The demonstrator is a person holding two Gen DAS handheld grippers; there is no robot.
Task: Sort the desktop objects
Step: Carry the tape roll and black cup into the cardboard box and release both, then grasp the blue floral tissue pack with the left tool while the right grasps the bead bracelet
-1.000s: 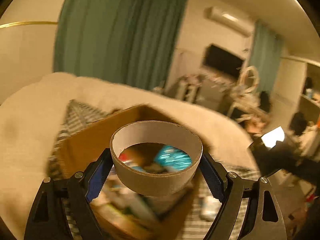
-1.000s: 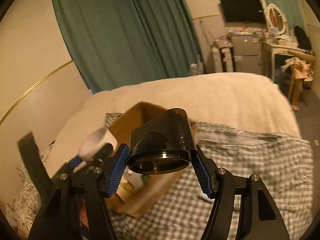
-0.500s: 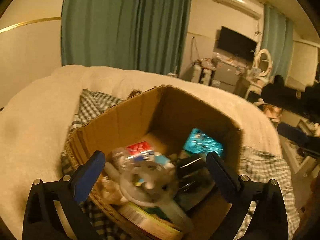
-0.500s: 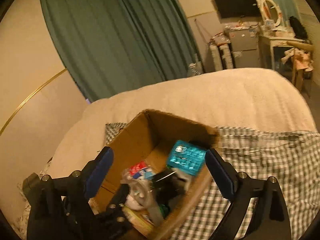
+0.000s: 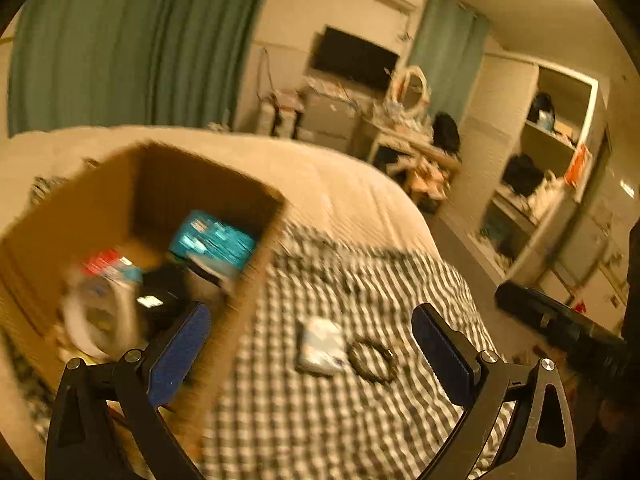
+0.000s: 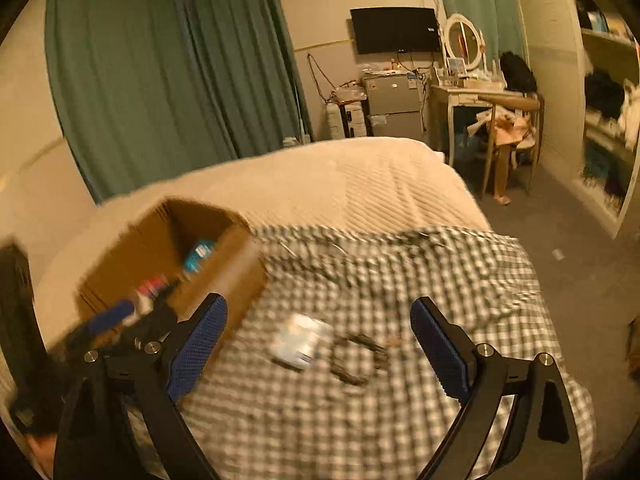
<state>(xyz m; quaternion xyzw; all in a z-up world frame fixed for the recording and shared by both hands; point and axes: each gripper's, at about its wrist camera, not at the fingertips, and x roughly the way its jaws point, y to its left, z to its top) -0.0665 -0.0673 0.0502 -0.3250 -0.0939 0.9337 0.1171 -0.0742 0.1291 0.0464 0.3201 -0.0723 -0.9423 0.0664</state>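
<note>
On the bed (image 6: 352, 176) your cardboard box (image 5: 100, 200) holds sorted items with blurred, unreadable labels, while a white packet (image 5: 322, 346) and dark ring (image 5: 372, 360) lie on the checked cloth (image 6: 440, 280) before your left tool (image 5: 310, 350) and right tool (image 6: 318, 344), both spread empty.

Cardboard box (image 5: 120, 200) of clutter at left, white packet (image 5: 322, 346) beside dark ring (image 5: 372, 360) on checked cloth (image 5: 320, 420), left gripper (image 5: 312, 344) spread wide

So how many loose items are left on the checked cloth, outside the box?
2. A small white packet lies on the checked cloth just right of the cardboard box, and a dark ring lies beside the packet. Blur may hide smaller things farther back.
</note>
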